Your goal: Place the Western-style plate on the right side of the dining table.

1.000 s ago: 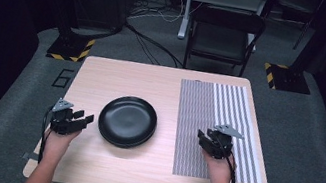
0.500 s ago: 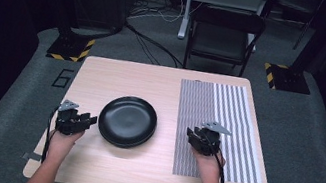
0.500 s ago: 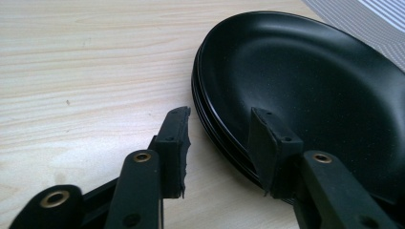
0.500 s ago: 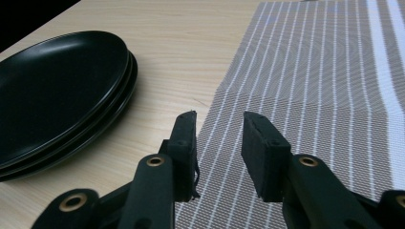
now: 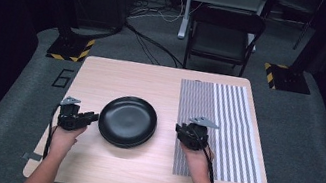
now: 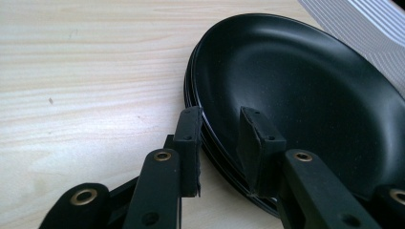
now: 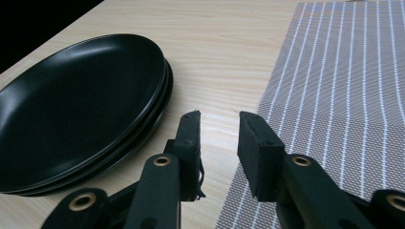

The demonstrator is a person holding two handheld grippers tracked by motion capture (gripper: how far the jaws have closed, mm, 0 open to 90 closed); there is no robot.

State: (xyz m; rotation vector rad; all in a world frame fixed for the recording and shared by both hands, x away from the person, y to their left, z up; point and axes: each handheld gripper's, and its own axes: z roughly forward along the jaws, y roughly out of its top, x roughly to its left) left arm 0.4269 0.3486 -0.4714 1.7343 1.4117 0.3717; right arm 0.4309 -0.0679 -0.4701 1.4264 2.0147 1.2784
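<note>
1. Far left of the high view: the left tongs (image 5: 90, 117) sit in the person's left hand (image 5: 63, 136), low over the pale wooden counter (image 5: 123, 75) and aimed sideways at the dish stack. In the left gripper view the jaws stand partly open and straddle the near rim, one outside the edge and one over the inside of the bowl. They aren't clamped on anything yet, but my guess is that straddle is there so a squeeze would pinch the top rim.

2. Middle: the stack of shallow round black plates (image 5: 128, 121) sits near the centre of the counter, a bit toward the person's side. The layered edges show clearly in the right gripper view (image 7: 81, 109), looks like two or three nested together, hard to count exactly. Nothing on them.

3. Right of that: the right tongs (image 5: 178, 130) hover just beside the stack's right rim, over the spot where bare wood meets the mat. Jaws partly open, empty, not touching the plates. Probably parked there to steady or catch the stack from the other side.

4. Far right: a grey-and-white striped woven placemat (image 5: 226, 123) lies flat along the right part of the counter, bare, which to me reads as the likely landing spot for a plate.
</note>
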